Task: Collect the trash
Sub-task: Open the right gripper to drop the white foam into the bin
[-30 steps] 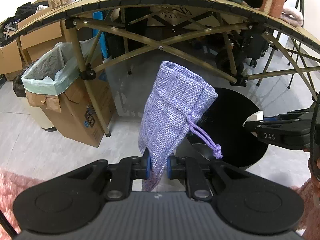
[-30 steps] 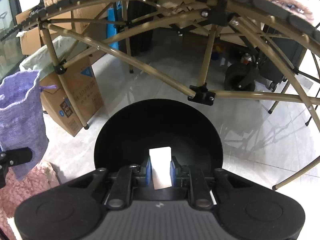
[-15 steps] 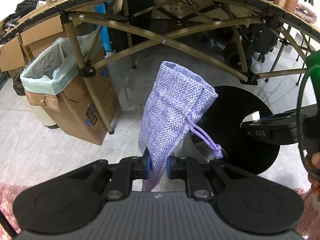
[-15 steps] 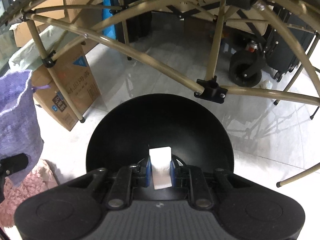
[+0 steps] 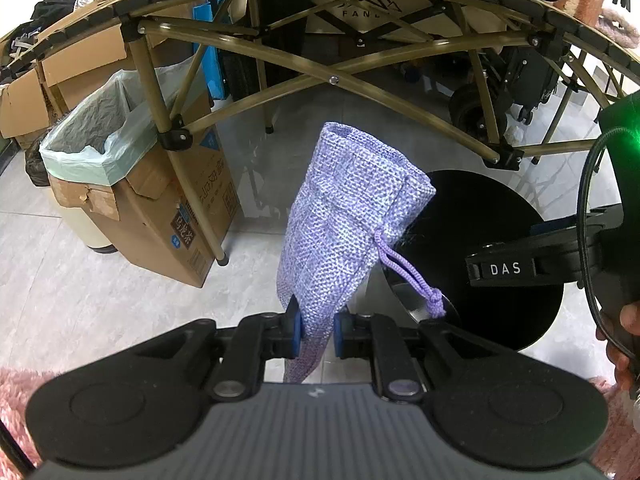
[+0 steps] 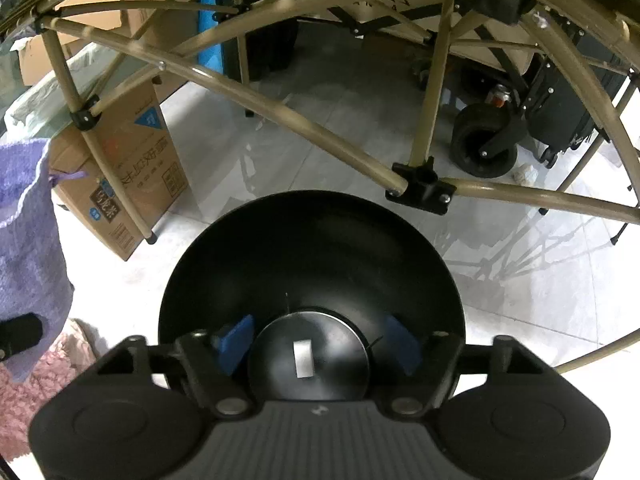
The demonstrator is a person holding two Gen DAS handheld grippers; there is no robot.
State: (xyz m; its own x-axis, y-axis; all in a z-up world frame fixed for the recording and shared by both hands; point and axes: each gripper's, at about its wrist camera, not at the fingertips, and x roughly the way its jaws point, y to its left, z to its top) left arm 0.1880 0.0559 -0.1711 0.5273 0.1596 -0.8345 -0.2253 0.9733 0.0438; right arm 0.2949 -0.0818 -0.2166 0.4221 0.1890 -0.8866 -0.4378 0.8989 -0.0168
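Left wrist view, left tool (image 5: 316,330) clamping purple pouch (image 5: 348,220), right tool (image 6: 316,340) marked "DAS" spread, empty.

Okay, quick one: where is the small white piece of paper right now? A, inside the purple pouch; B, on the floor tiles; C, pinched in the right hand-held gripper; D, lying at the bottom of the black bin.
D: the white paper lies on the bottom of the black bin, below the right hand-held gripper, whose jaws have just opened and stand apart.
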